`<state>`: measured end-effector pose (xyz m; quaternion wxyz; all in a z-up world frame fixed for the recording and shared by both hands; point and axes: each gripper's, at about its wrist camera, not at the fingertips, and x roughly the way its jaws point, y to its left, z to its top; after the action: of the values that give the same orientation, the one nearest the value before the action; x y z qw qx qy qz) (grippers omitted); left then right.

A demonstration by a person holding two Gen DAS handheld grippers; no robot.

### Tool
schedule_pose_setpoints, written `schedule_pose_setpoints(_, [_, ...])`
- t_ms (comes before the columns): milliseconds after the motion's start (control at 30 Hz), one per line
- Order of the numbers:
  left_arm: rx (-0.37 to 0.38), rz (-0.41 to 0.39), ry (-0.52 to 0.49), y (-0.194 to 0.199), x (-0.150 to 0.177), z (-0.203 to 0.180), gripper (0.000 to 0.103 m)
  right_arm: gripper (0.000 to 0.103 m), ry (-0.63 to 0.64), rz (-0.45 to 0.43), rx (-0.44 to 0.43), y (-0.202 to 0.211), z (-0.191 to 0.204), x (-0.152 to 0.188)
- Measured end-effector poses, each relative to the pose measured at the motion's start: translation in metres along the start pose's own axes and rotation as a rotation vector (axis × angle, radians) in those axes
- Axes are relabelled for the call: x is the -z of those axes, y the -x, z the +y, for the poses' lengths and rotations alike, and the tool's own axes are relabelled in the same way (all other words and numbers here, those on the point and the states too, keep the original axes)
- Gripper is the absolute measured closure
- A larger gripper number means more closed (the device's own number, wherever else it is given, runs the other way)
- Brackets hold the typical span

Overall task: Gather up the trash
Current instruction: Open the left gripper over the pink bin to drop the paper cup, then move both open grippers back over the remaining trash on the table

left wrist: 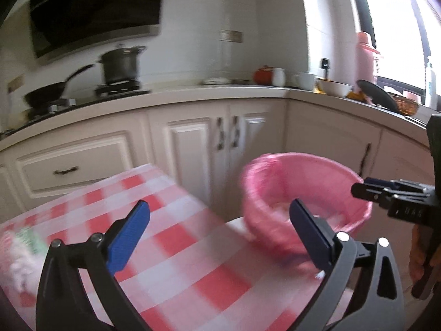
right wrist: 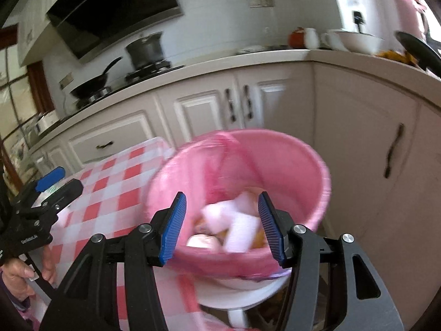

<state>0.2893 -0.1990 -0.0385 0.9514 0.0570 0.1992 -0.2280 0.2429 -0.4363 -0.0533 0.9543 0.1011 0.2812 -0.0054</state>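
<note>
A pink-lined trash bin (right wrist: 289, 165) stands beside the red-and-white checked table (right wrist: 110, 193). White crumpled trash (right wrist: 237, 226) lies inside it. My right gripper (right wrist: 222, 226) is open and empty, just above the bin's near rim. My left gripper (left wrist: 217, 231) is open and empty over the table's right edge (left wrist: 179, 262), left of the bin (left wrist: 317, 182). A blurred green-and-white packet (left wrist: 24, 245) lies on the table at far left. The right gripper shows in the left wrist view (left wrist: 369, 187) over the bin; the left one shows in the right wrist view (right wrist: 55, 183).
White kitchen cabinets (left wrist: 193, 143) run behind the table and bin. The counter holds a wok (left wrist: 46, 93), a pot (left wrist: 121, 63) on the stove, bowls and cups (left wrist: 330, 85) and a pink flask (left wrist: 365, 55). A white stool (right wrist: 237, 295) stands under the bin.
</note>
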Motion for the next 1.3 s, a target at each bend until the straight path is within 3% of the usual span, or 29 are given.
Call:
schedule_pose_setpoints(467, [-0.28,-0.023,0.093,0.111,0.051,0.125,0.005,0.044,0.143,0.037,-0.17,-0.026,0.158,0.003])
schedule_pose_setpoints(733, [-0.433,-0.013,0.139,0.155,0.083,0.186,0.005,0.044,0.224,0.081,-0.293,-0.051,0.254,0.015])
schedule_pose_setpoints(967, [-0.523,-0.016,0.209,0.181,0.096,0.234,0.005,0.044,0.315,0.127,-0.367,-0.081,0.324,0.026])
schedule_pose_setpoints(1300, [-0.611,0.032,0.271,0.184,0.113,0.291,0.005,0.044,0.391,0.174,-0.446,-0.12,0.398,0.037])
